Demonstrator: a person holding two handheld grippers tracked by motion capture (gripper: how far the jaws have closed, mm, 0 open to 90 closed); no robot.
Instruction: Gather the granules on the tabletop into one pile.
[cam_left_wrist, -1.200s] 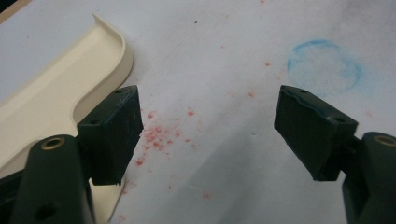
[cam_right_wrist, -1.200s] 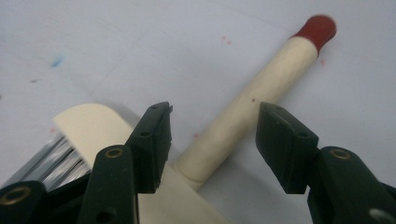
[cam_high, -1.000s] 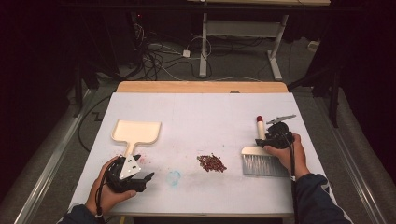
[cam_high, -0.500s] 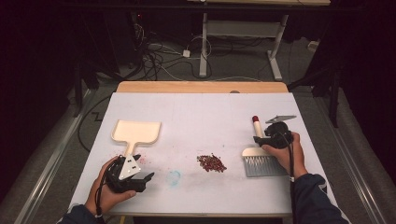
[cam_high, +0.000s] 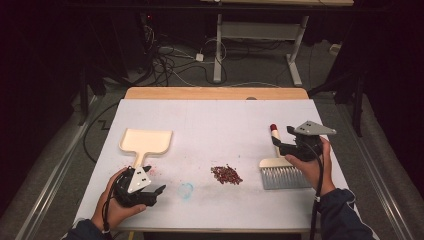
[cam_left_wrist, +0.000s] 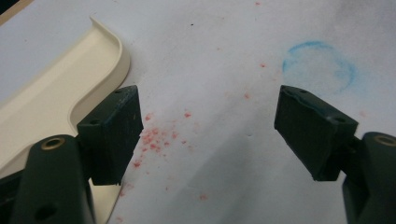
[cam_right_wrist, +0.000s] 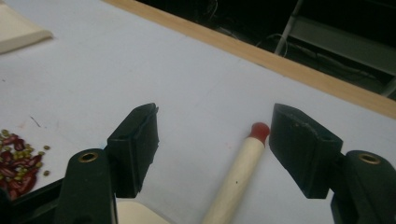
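The brush (cam_high: 284, 167) lies on the white worktop (cam_high: 220, 125) near its right edge, bristles toward the person's edge and its pale handle, tipped in red, running toward the far edge. The right gripper (cam_high: 280, 147) hangs just over that handle, held in the person's right hand (cam_high: 311, 162); in the right gripper view the handle (cam_right_wrist: 236, 175) rises between the two black jaws, closer to the right one, with clear worktop on either side of it, so the pads do not press on it. Those jaws have just been opening and now stand fairly wide, gripping nothing. To the left of the brush, near the middle of the person's edge, sits a small heap of red and green beans (cam_high: 226, 175), well apart from the bristles with bare worktop between; the same heap shows at the left edge of the right gripper view (cam_right_wrist: 18, 161). Farther left a faint blue ring (cam_high: 186, 190) is drawn on the surface, and beyond it the left gripper (cam_high: 159, 190) rests low over the worktop close to the near left corner, in the person's left hand (cam_high: 116, 200). Its jaws are spread wide and empty, over a scatter of red specks (cam_left_wrist: 156, 135), the blue ring (cam_left_wrist: 320, 65) ahead of its right jaw. The cream dustpan (cam_high: 146, 142) lies just beyond that gripper toward the left edge, its handle pointing back at the hand; its raised rim (cam_left_wrist: 100, 65) passes beside the left jaw without touching it.
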